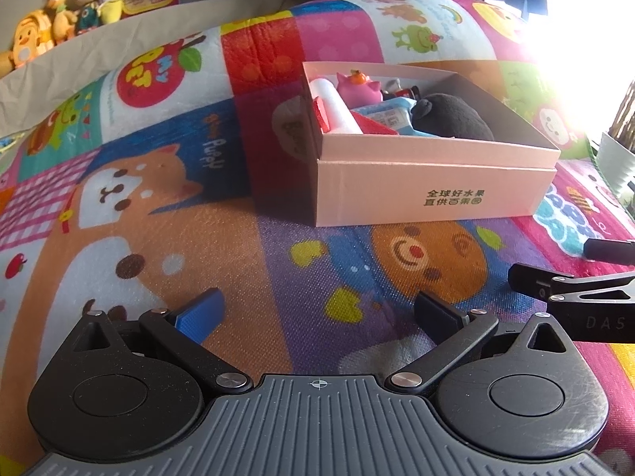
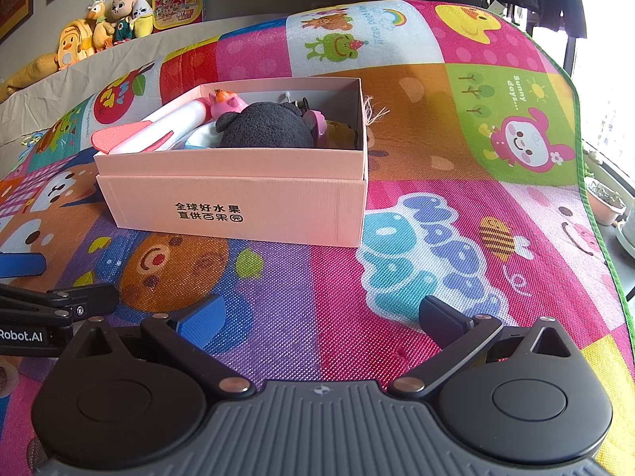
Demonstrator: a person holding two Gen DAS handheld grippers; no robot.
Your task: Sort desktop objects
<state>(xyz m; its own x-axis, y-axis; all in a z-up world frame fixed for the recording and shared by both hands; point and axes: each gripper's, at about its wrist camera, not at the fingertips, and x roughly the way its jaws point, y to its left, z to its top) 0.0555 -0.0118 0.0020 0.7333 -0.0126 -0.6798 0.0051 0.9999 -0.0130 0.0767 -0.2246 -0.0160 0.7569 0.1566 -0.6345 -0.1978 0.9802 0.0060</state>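
A pink cardboard box [image 1: 432, 188] stands on the colourful play mat and also shows in the right wrist view [image 2: 238, 194]. In it lie a black plush toy [image 2: 264, 127], a pink pig figure [image 1: 355, 89], a white roll with red parts [image 1: 337, 109] and a blue packet [image 1: 387, 115]. My left gripper [image 1: 319, 305] is open and empty, low over the mat in front of the box. My right gripper [image 2: 321, 313] is open and empty, also in front of the box. Each gripper's fingers show at the edge of the other's view.
The play mat [image 2: 456, 139] covers the surface and its edge drops off at the right. Plush toys [image 2: 103, 27] and a picture box line a ledge at the back left. Plant pots [image 2: 607, 202] stand by the window at the right.
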